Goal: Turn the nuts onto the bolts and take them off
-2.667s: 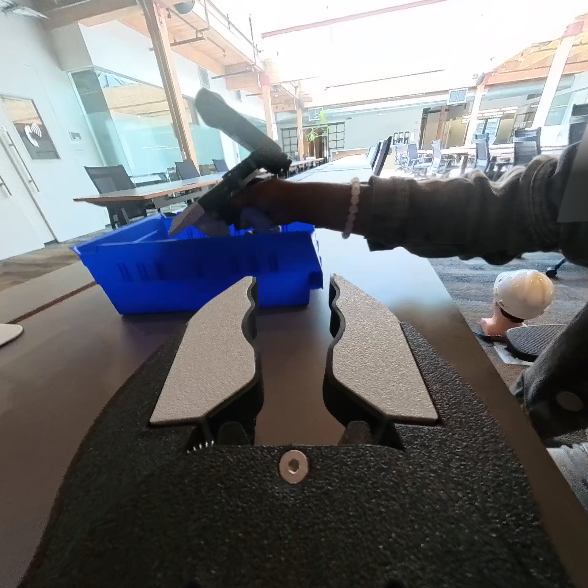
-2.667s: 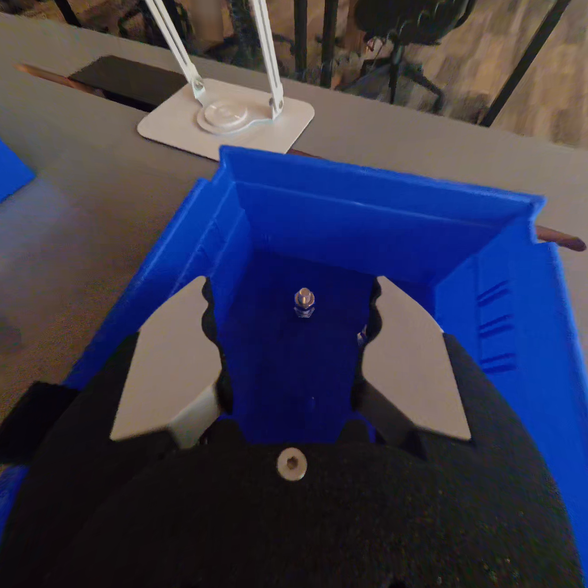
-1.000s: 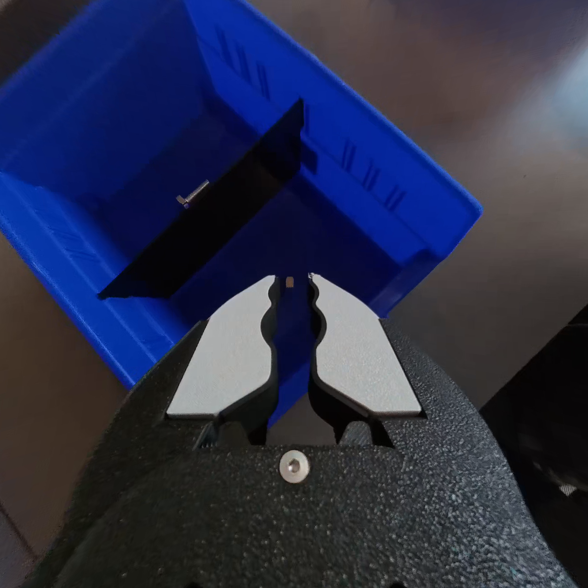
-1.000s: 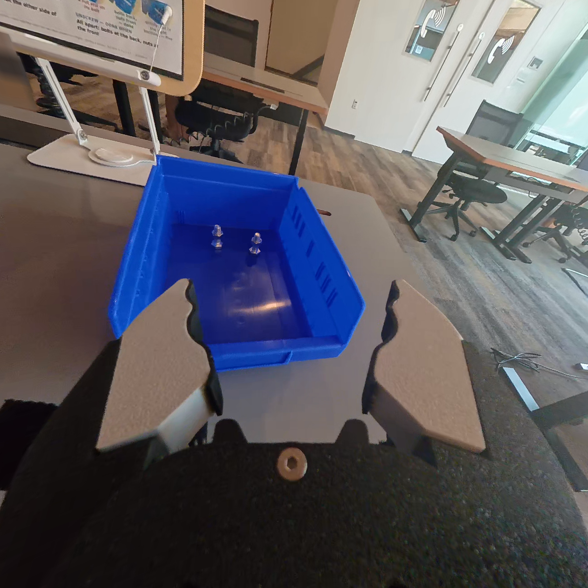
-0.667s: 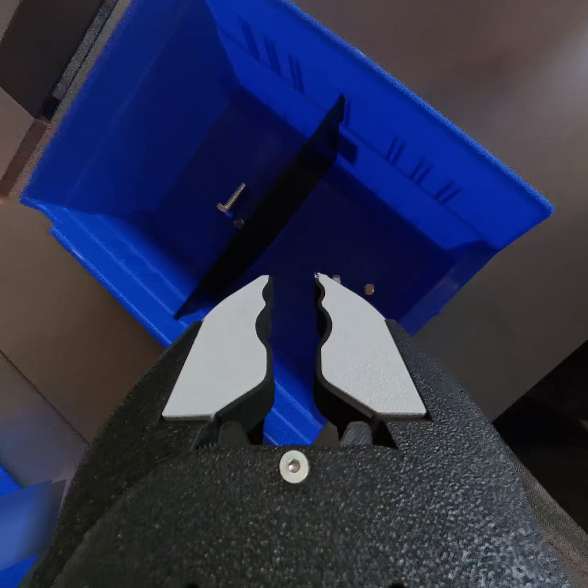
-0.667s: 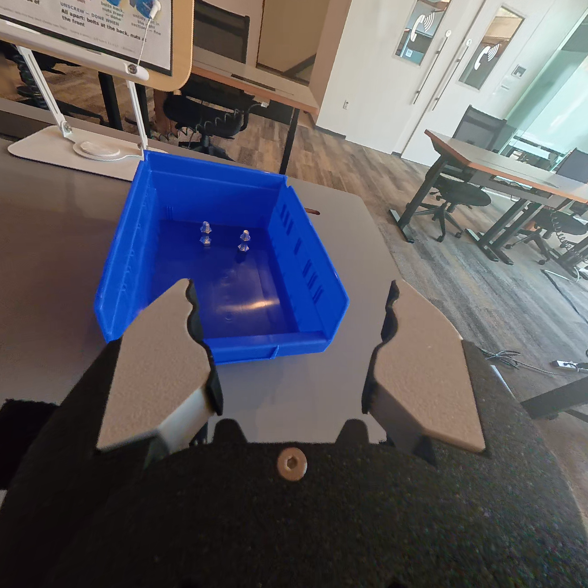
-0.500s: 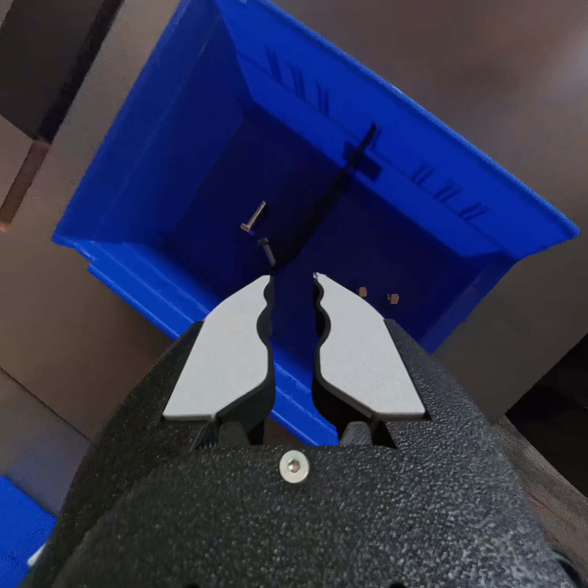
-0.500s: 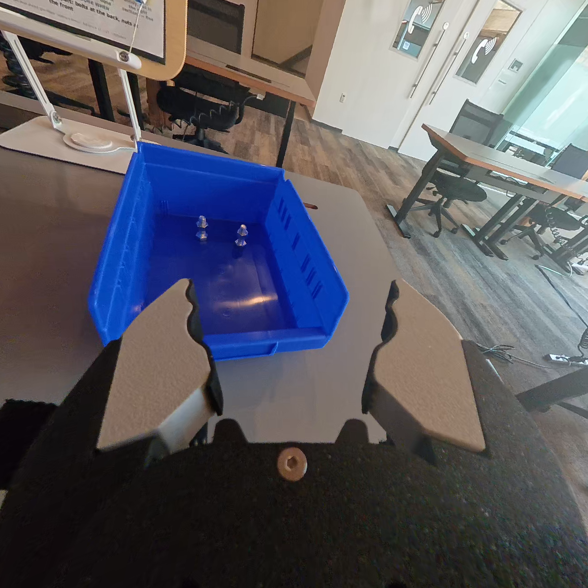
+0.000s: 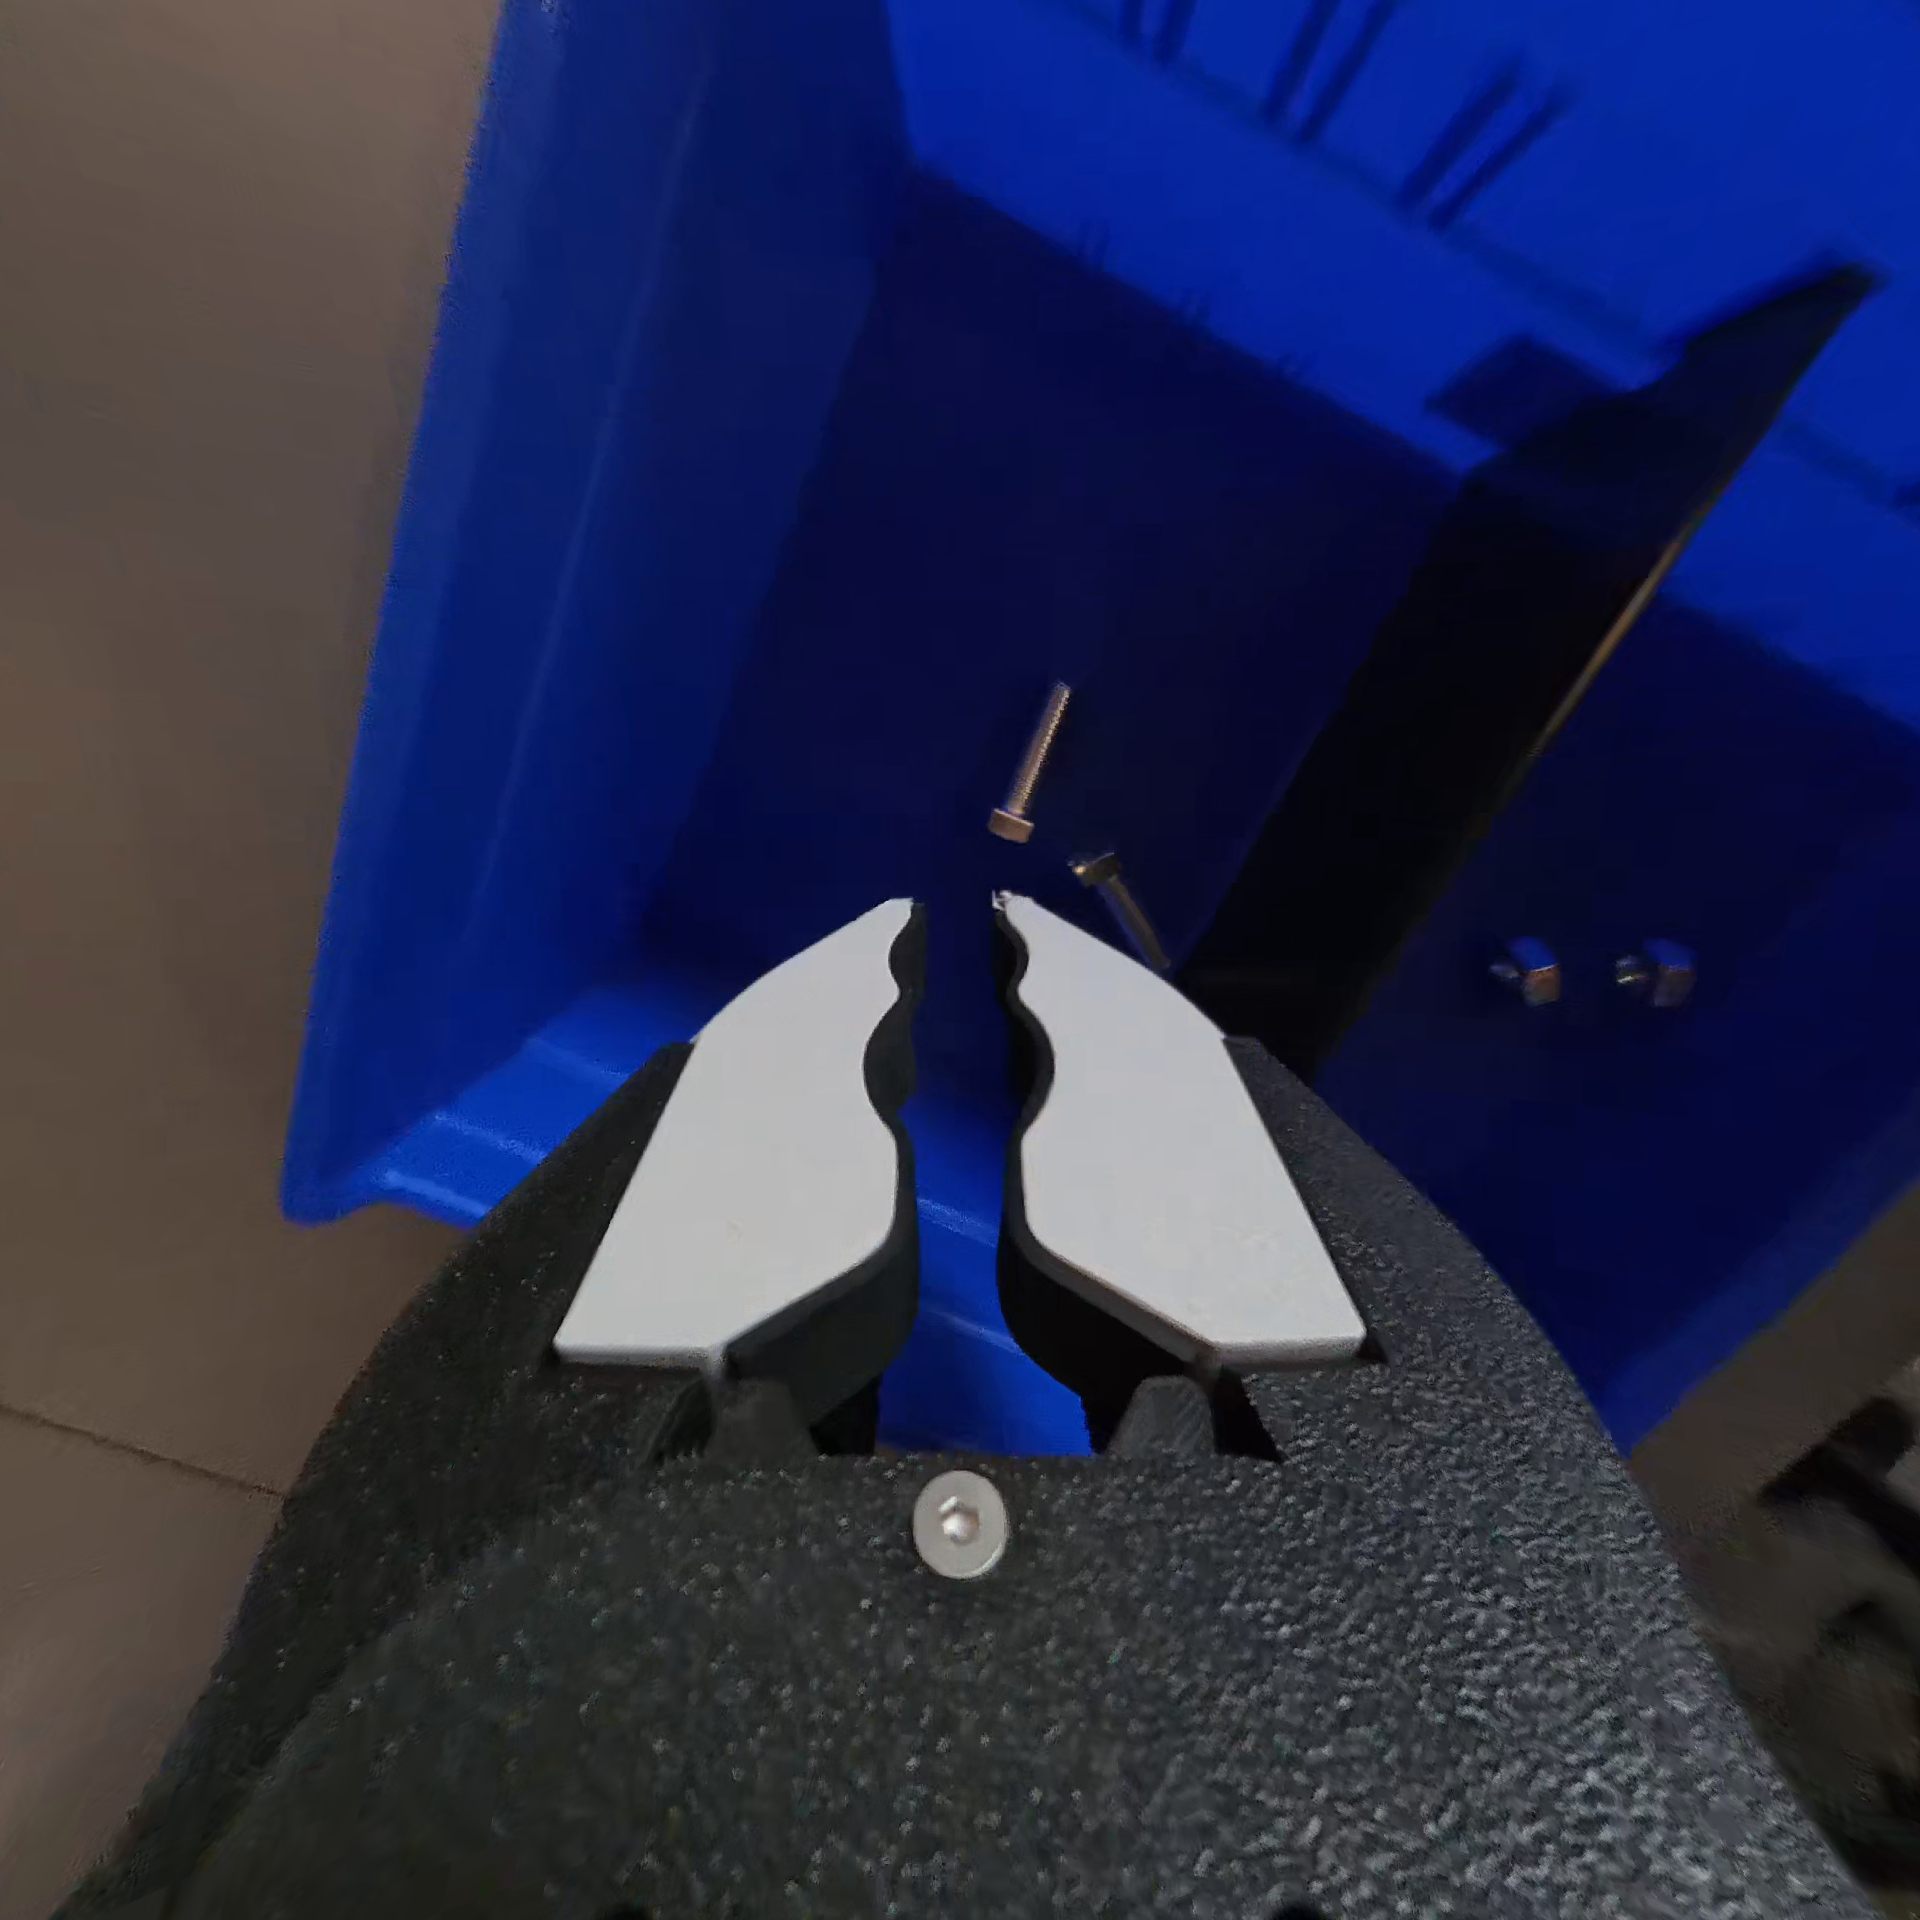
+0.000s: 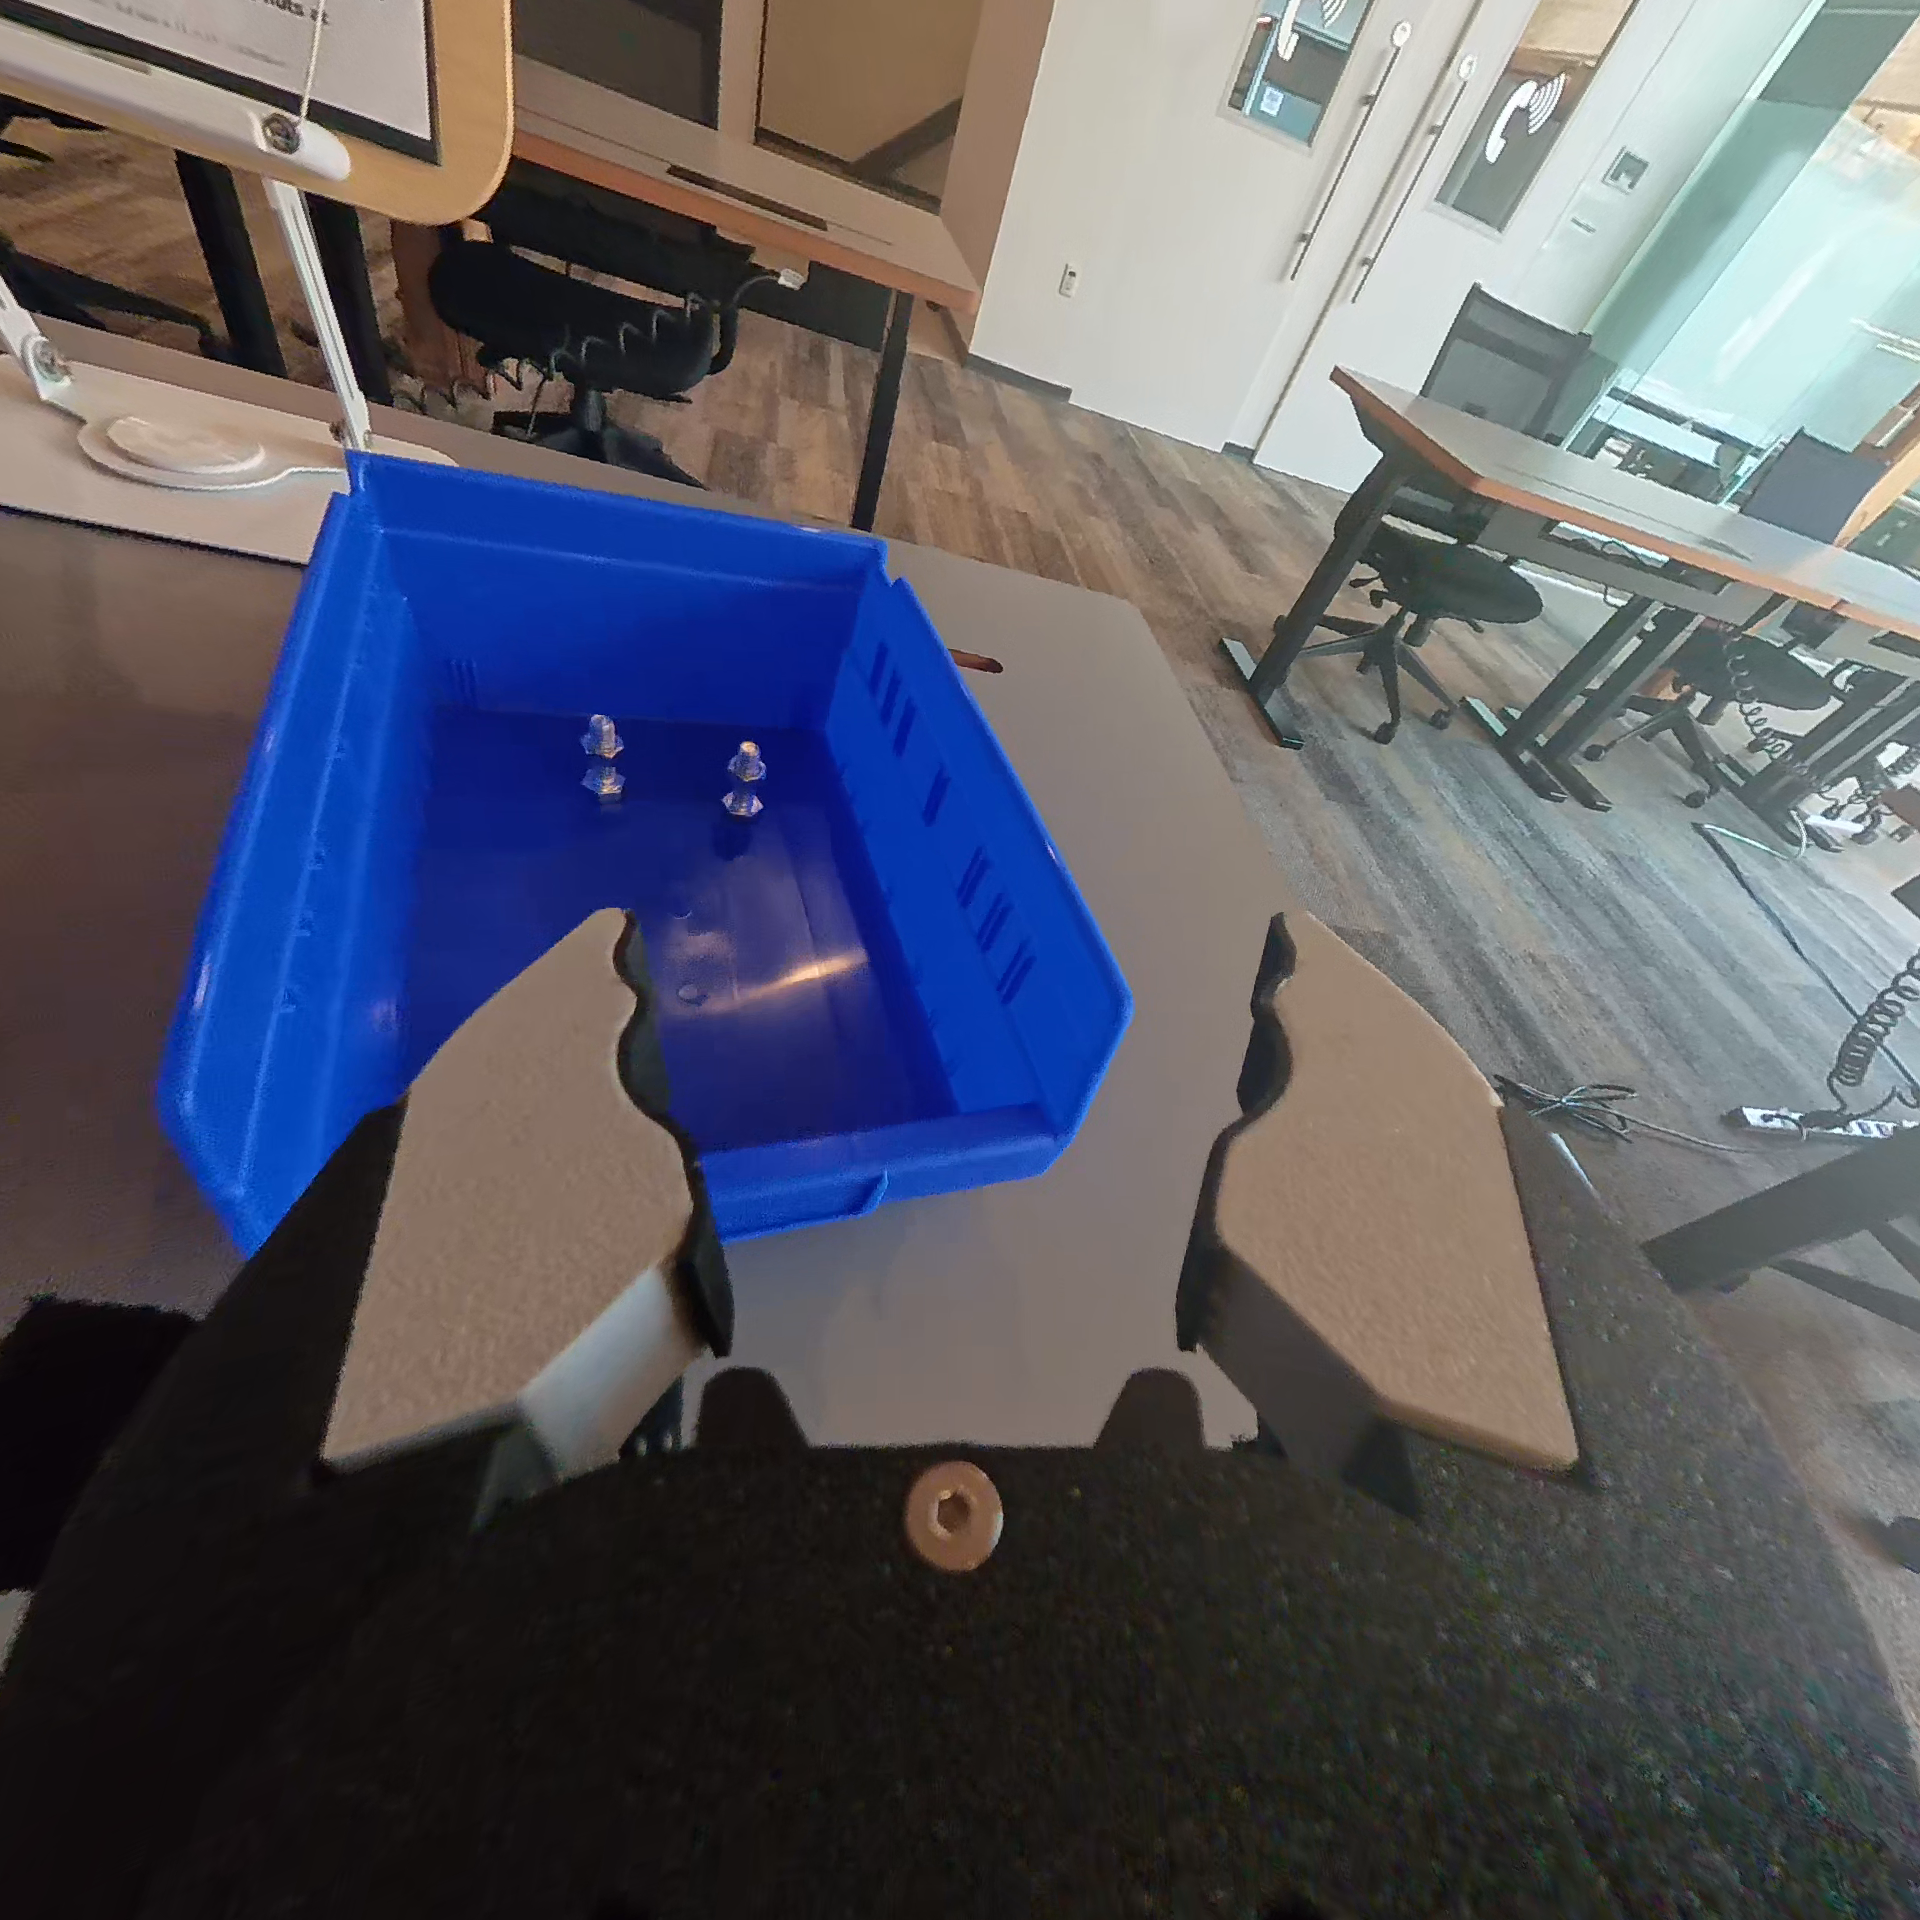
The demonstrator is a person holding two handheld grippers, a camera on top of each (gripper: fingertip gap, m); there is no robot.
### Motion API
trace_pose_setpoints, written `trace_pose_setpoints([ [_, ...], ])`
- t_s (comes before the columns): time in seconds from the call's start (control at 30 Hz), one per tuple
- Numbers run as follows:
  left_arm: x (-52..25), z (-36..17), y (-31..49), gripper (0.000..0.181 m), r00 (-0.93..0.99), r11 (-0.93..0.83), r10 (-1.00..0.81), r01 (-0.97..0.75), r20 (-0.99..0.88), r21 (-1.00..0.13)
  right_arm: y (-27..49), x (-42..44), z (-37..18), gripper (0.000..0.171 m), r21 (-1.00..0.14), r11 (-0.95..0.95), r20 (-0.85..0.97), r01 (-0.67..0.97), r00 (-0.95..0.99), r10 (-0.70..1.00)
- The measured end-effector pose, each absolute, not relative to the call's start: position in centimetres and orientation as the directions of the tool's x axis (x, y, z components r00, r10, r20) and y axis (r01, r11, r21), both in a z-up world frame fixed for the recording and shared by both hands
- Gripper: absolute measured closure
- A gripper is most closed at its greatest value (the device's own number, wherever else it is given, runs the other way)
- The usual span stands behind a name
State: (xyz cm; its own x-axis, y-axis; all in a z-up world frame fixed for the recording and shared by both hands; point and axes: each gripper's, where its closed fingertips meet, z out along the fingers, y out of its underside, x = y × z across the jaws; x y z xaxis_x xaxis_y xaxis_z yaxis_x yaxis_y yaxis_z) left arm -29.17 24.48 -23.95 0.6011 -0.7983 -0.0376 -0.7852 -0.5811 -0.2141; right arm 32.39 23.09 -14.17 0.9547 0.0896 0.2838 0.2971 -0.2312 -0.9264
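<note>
In the left wrist view a blue bin [image 9: 665,520] has a black divider [image 9: 1455,727]. Two loose bolts [image 9: 1029,764] [image 9: 1117,904] lie left of the divider. Two loose nuts [image 9: 1527,971] [image 9: 1657,961] lie right of it. My left gripper [image 9: 956,902] hovers over the bin's near wall, empty, with its jaws a narrow gap apart, just short of the bolts. In the right wrist view a second blue bin [image 10: 270,883] without a divider holds two upright bolts with nuts on them [image 10: 603,769] [image 10: 743,779]. My right gripper [image 10: 951,920] is wide open and empty in front of that bin.
Both bins sit on a dark grey table [image 10: 1091,727] whose edge runs close to the right of the second bin. A white stand base [image 10: 177,457] carrying a sign board stands behind that bin. Desks and office chairs [image 10: 1455,592] stand on the floor beyond. My right fingertips sit around 60 centimetres from my left ones.
My left gripper has swung down from facing the room to over the divided bin and closed in on the bolts, its jaws narrower. My right gripper has drawn back out of its bin, jaws wider.
</note>
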Motion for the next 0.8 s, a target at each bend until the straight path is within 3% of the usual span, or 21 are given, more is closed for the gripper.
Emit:
trace_pose_setpoints([
  [0.2, -29.1, -27.1, 24.5, 0.163, 0.376, -0.374, -0.926, -0.926, -0.030, -0.053, 24.1, 32.3, -14.3, 0.064, -0.923, -0.238, 0.293, 0.303, 0.953, 0.077],
  [0.3, -29.1, -27.9, 24.4, 0.149, 0.364, -0.364, -0.931, -0.931, 0.013, -0.013, 24.2, 32.4, -14.5, 0.066, -0.921, -0.245, 0.295, 0.304, 0.953, 0.073],
  [0.53, -27.8, -28.4, 24.2, 0.147, 0.325, -0.326, -0.945, -0.944, 0.032, -0.051, 24.1, 33.0, -14.7, 0.068, -0.925, -0.240, 0.287, 0.294, 0.956, 0.065],
  [0.7, -28.8, -28.9, 23.9, 0.151, 0.293, -0.293, -0.956, -0.956, 0.020, 0.022, 23.9, 33.1, -14.4, 0.070, -0.932, -0.224, 0.278, 0.287, 0.958, 0.071],
  [0.8, -28.5, -29.0, 24.0, 0.152, 0.294, -0.295, -0.955, -0.956, 0.025, 0.000, 23.7, 33.2, -14.3, 0.071, -0.934, -0.218, 0.276, 0.284, 0.959, 0.068],
])
